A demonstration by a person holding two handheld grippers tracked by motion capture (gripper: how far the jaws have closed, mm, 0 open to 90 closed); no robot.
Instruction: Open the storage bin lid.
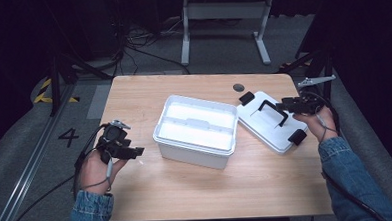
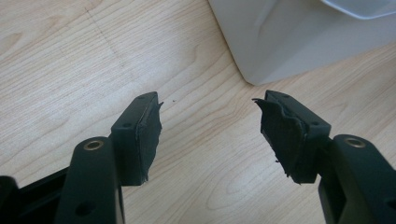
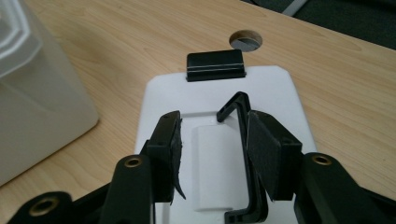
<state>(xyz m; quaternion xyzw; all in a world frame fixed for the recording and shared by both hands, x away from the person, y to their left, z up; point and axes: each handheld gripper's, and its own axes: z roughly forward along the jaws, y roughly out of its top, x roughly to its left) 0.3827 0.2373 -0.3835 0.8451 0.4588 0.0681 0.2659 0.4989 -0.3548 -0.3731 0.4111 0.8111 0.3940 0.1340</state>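
A white open box (image 1: pixel 195 133) stands mid-table, and its corner (image 2: pixel 280 42) rises just beyond my left gripper (image 2: pixel 210 100). That left gripper (image 1: pixel 135 151) hovers over bare wood left of the box, open with nothing between its pads. The white lid (image 1: pixel 270 130) lies flat to the right of the box, with a black handle (image 1: pixel 274 109) standing up from it. My right gripper (image 3: pixel 215 121) is open astride that handle (image 3: pixel 243 140); the black bar runs along the inner face of the right-hand pad (image 3: pixel 268 154). In the high view the right gripper (image 1: pixel 288 105) is at the lid's right edge.
The lid carries black latches at its far end (image 3: pixel 215 65) and near end (image 1: pixel 297 136). A round cable hole (image 1: pixel 238 87) sits in the wooden table (image 1: pixel 212 190) beyond the lid. Cables trail from both grippers off the table's sides.
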